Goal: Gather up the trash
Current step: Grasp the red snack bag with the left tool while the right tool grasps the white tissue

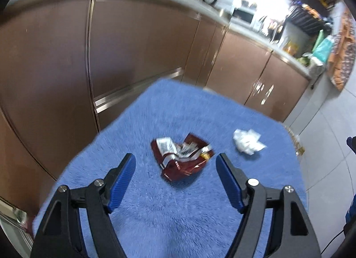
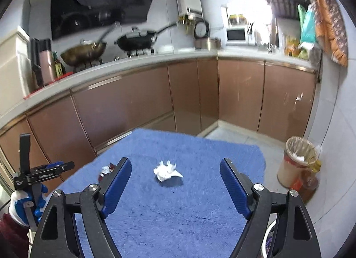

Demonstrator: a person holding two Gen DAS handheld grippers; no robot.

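Left gripper point(image 1: 175, 160) spread apart above crumpled red wrapper point(image 1: 181, 157); right gripper point(image 2: 175, 164) likewise apart over tissue wad point(image 2: 166, 170). Wrapper print blurred, unreadable.

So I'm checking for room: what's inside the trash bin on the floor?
The trash bin has a liner and white crumpled paper near its rim; anything deeper is hidden by its wall.

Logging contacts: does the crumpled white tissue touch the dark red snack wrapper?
Apart. The left wrist view shows bare blue mat between the crumpled white tissue and the dark red snack wrapper.
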